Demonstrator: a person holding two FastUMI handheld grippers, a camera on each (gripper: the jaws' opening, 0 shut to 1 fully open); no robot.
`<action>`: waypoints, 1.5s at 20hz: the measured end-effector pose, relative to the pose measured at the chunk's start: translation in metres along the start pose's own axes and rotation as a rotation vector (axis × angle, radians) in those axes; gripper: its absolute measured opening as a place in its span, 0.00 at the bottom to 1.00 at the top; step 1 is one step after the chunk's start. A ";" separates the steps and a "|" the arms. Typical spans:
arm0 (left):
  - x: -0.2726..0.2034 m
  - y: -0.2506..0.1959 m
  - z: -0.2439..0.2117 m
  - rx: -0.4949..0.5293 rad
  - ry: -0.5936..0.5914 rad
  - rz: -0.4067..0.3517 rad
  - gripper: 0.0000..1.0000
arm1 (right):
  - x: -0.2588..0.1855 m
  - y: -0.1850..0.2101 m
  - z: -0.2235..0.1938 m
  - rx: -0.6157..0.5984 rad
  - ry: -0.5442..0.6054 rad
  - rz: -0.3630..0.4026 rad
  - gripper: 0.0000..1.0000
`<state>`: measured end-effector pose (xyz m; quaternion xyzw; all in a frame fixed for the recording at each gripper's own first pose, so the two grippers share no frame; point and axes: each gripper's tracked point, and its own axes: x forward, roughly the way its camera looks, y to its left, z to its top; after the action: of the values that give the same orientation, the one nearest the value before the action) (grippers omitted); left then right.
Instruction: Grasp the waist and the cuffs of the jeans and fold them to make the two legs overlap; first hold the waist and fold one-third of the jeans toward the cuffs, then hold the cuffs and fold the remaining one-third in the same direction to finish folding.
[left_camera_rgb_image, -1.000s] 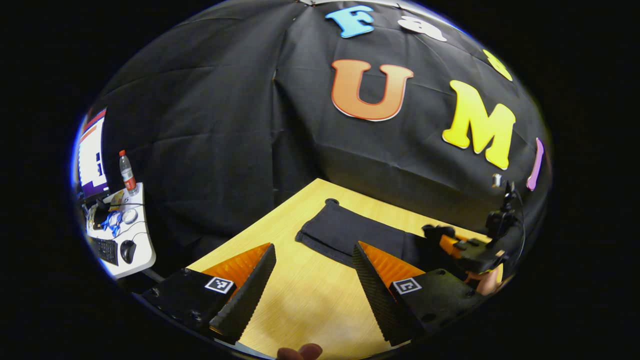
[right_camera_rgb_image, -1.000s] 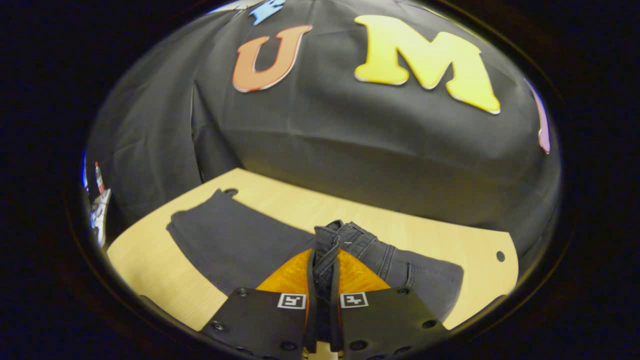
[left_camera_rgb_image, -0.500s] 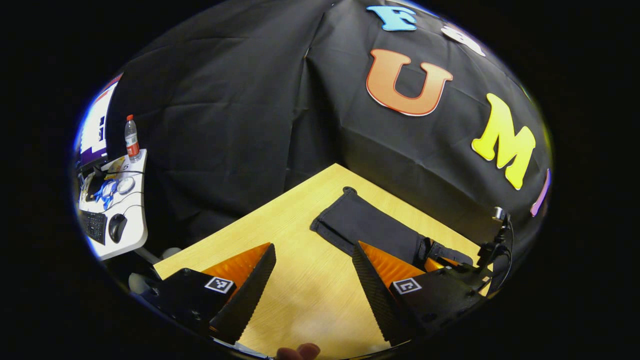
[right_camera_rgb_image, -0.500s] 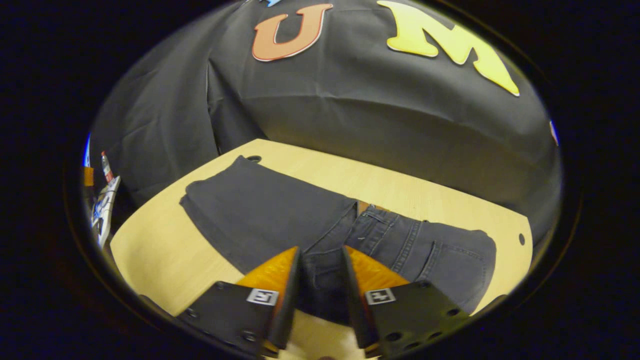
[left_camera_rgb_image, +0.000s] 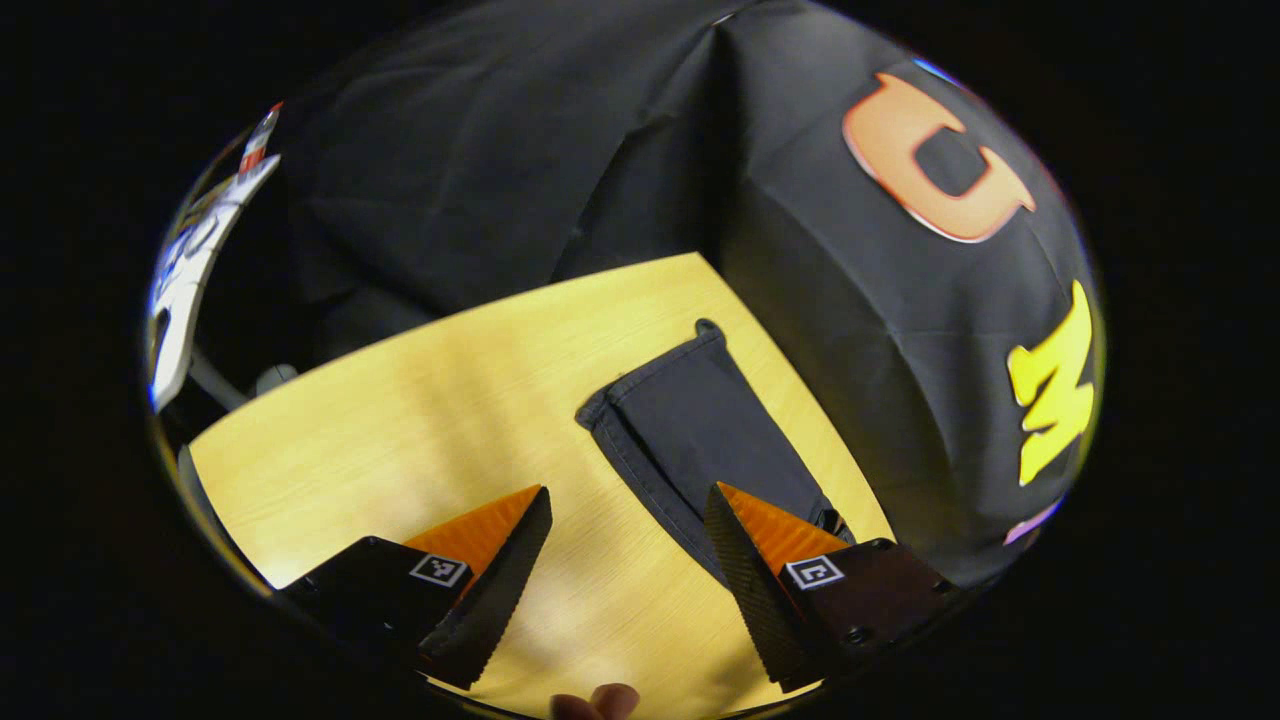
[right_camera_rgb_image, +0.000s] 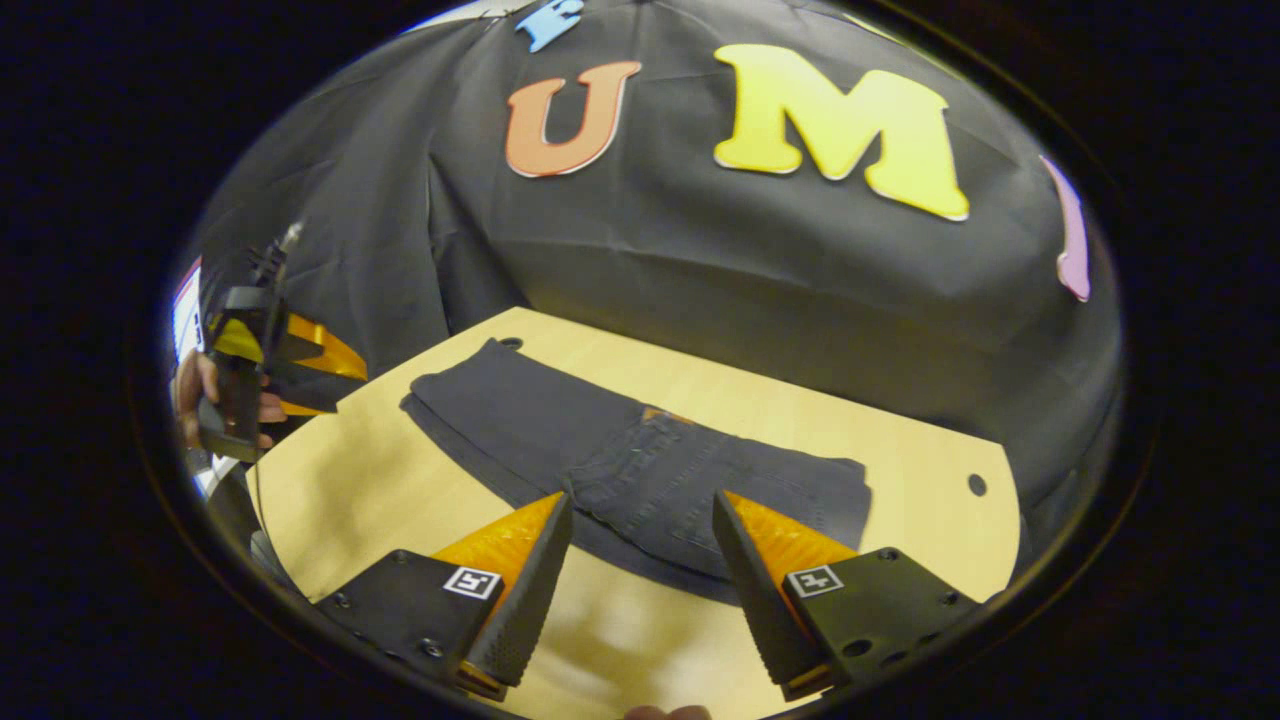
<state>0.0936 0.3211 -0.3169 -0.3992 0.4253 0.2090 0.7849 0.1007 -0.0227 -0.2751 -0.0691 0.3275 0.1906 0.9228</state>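
Dark jeans (right_camera_rgb_image: 640, 460) lie flat on the wooden table (right_camera_rgb_image: 900, 450), with the waist third folded over onto the legs and the cuffs toward the left. My right gripper (right_camera_rgb_image: 640, 580) stands open just in front of the folded waist, with nothing between its fingers. In the left gripper view the cuff end of the jeans (left_camera_rgb_image: 690, 420) lies ahead and to the right. My left gripper (left_camera_rgb_image: 625, 580) is open over bare table, its right finger (left_camera_rgb_image: 745, 560) beside the leg's edge. In the right gripper view the left gripper (right_camera_rgb_image: 270, 350) hangs at the far left, held by a hand.
A black cloth wall closes the table's far side. A white side desk (left_camera_rgb_image: 190, 280) with a bottle and clutter stands beyond the table's left end. Small holes mark the table's corners (right_camera_rgb_image: 977, 485). Bare wood lies in front of the jeans.
My right gripper let go of the waist, which now lies folded over the legs, and drew back open. My left gripper swung left toward the cuff end.
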 end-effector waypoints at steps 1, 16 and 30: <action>0.012 -0.003 -0.001 -0.058 0.044 0.006 0.99 | -0.010 -0.012 -0.005 0.008 0.006 -0.023 0.88; 0.075 -0.003 0.014 -0.258 0.237 0.219 0.99 | -0.070 -0.119 -0.043 0.151 0.076 -0.212 0.89; 0.058 0.014 0.020 -0.326 0.297 0.393 0.34 | -0.066 -0.141 -0.082 0.348 0.160 -0.216 0.89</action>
<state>0.1268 0.3450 -0.3653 -0.4562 0.5656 0.3620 0.5839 0.0616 -0.1929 -0.2968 0.0417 0.4183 0.0250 0.9070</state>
